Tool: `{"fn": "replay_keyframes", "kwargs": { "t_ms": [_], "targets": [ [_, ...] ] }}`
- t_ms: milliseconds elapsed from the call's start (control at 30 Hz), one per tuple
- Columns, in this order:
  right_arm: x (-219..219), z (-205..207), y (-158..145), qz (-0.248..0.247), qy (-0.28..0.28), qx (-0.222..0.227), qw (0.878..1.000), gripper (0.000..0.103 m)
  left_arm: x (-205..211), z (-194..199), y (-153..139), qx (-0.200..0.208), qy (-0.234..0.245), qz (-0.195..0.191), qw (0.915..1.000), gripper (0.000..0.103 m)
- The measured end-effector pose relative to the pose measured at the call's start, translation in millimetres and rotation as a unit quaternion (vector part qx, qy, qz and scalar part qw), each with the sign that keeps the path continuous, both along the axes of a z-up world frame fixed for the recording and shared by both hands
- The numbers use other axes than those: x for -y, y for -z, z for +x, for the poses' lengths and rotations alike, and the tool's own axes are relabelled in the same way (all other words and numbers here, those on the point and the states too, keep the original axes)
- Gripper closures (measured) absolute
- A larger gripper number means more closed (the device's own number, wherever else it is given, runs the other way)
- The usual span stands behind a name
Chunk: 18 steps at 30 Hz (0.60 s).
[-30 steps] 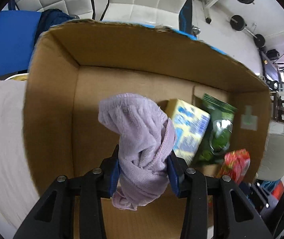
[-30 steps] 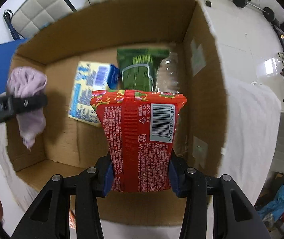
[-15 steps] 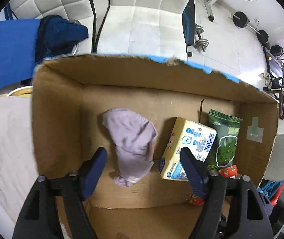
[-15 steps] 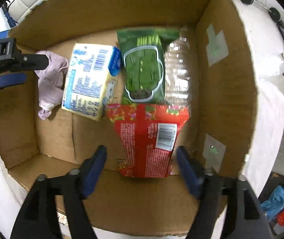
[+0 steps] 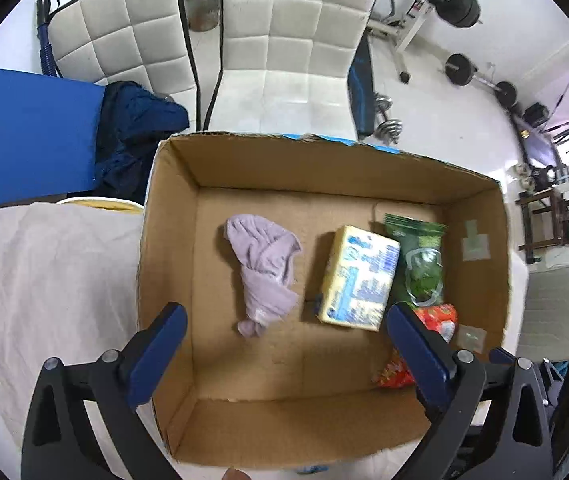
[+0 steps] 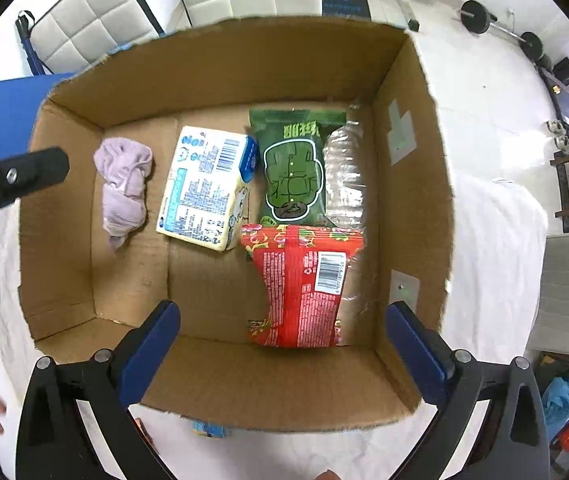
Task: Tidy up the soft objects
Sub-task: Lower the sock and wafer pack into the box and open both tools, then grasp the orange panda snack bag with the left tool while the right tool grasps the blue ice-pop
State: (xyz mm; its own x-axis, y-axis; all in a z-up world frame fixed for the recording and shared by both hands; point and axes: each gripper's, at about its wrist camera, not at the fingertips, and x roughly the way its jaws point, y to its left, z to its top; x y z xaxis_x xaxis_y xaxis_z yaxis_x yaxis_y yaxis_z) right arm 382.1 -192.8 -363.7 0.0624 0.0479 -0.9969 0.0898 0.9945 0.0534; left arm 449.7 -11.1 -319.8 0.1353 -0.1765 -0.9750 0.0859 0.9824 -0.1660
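The red snack packet (image 6: 300, 284) is mostly hidden behind the left claw's (image 5: 282, 340) right finger in the left wrist view; only crinkled foil edges show. A clear plastic bottle (image 6: 344, 176) lies against the right wall of the cardboard box (image 6: 220, 64), partly covered by the red packet and hard to make out. The lilac cloth (image 5: 264, 272), soft and twisted into a knot, lies on the box floor, left of the yellow-and-blue tissue pack (image 5: 358, 280). A glossy green pouch (image 6: 292, 168) lies beside that pack. Both claws hang above the box; each has just been opening, jaws now wide, nothing between them. The right claw (image 6: 282, 338) stands over the red packet. White cloth (image 5: 44, 272) covers the surface under the box.
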Motion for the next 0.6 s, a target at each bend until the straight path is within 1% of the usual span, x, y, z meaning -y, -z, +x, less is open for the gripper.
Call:
{"fn": "replay_keyframes", "kwargs": {
  "t_ms": [100, 167, 267, 400, 600],
  "targets": [
    [-0.7, -13.4, -16.9, -0.006, 0.005, 0.024, 1.000, 0.000, -2.5, -22.3, -18.1, 0.035, 0.006, 0.013, 0.9993, 0.000],
    [-1.7, -26.7, -29.4, -0.010, 0.012, 0.049, 0.999, 0.000, -3.0, -37.8, -27.8, 0.051, 0.010, 0.020, 0.9984, 0.000],
    [-1.9, -47.2, -56.4, -0.015, 0.012, 0.074, 0.997, 0.000, -5.5, -65.8, -45.0, 0.084, 0.007, 0.028, 0.9960, 0.000],
    [-7.7, -70.7, -70.4, -0.020, 0.008, 0.102, 0.995, 0.000, -7.8, -100.1, -64.6, 0.126, 0.004, 0.038, 0.9912, 0.000],
    [-5.2, -110.1, -95.7, -0.018, 0.013, 0.137, 0.990, 0.000, -10.1, -137.5, -87.6, 0.157, 0.000, 0.029, 0.9871, 0.000]
  ]
}}
